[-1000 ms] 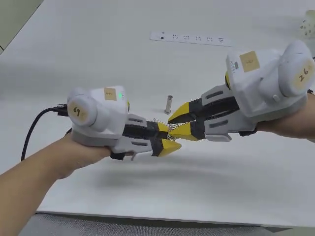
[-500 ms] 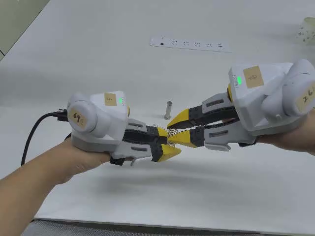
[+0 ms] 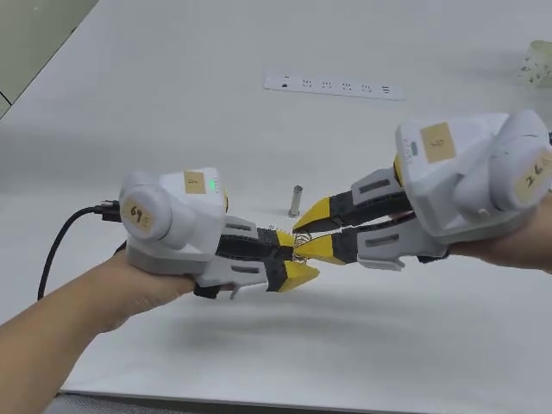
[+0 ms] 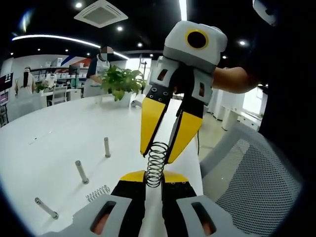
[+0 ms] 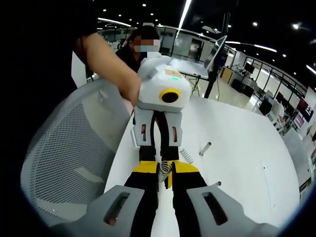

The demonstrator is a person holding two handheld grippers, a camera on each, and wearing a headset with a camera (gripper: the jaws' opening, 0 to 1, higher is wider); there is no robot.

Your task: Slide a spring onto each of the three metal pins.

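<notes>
Your left tool (image 4: 154, 177) pinches spring (image 4: 156, 160) above tabletop (image 3: 172, 103), toward near edge. Long axis points straight at your right tool (image 3: 310, 235), whose jaws flank spring's far end; can't tell if gripping. Beyond, pin (image 3: 296, 200) stands upright.

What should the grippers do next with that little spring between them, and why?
Probably squeeze the right gripper shut on the spring. The left gripper pinches one end, the right's jaws straddle the other, and the pins stand bare.

Bright overhead light, soft shadows, fisheye edges
</notes>
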